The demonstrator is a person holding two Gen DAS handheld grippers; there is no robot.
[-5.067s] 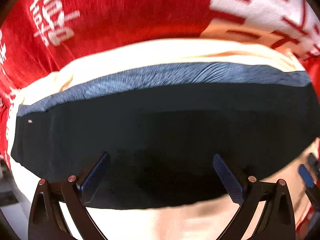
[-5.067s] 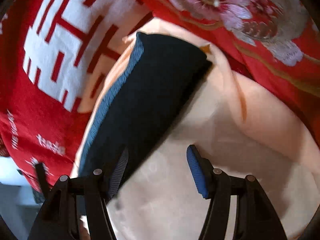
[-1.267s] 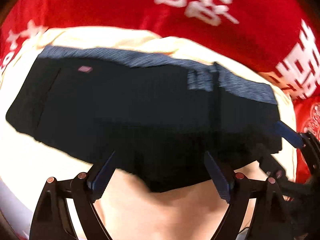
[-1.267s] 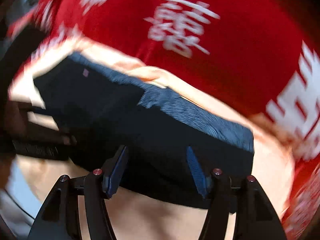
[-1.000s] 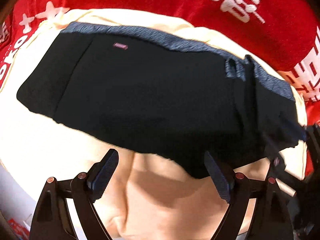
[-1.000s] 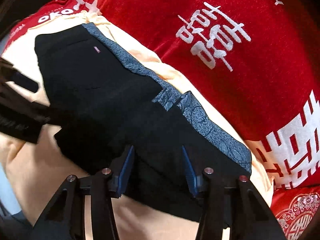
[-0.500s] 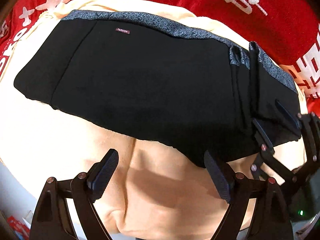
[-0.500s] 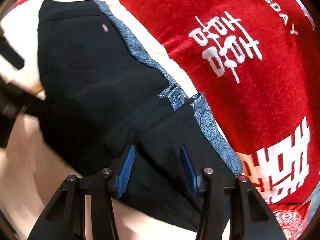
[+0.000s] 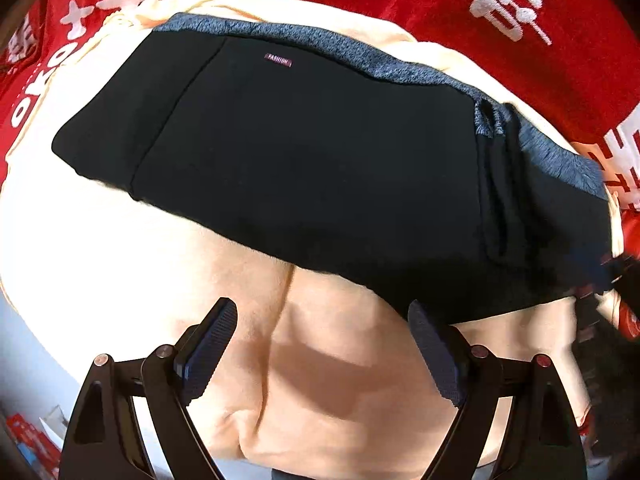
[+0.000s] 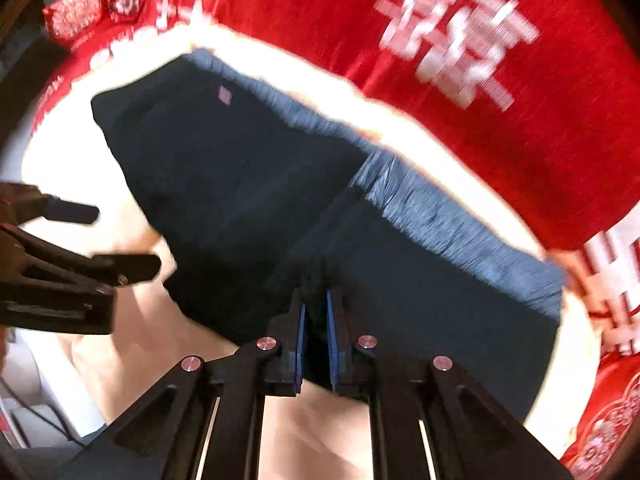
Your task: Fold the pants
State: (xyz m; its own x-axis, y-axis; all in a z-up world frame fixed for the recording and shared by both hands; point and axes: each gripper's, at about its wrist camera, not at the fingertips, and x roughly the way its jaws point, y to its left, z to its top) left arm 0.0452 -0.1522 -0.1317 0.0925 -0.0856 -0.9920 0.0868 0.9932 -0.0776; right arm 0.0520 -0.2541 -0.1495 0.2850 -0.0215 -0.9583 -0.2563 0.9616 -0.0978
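The black pants (image 9: 312,160) with a blue-grey patterned waistband (image 9: 360,56) lie folded on a cream cloth. A small fashion label (image 9: 278,61) shows near the waistband. My left gripper (image 9: 322,344) is open and empty, hovering over the cream cloth just short of the pants' near edge. In the right wrist view my right gripper (image 10: 316,308) is shut on the near edge of the pants (image 10: 240,184), where the fabric bunches into a ridge. The left gripper also shows at the left edge of the right wrist view (image 10: 120,240).
The cream cloth (image 9: 140,280) has creases near the left gripper. A red bedspread (image 9: 520,40) with white characters lies beyond it. A red embroidered cushion (image 10: 608,420) sits at the right. The floor shows past the cloth's left edge (image 9: 24,360).
My right gripper has closed on the pants' near edge; it was open half a second ago. The view is blurred from motion. My left gripper stays open, nearly still.
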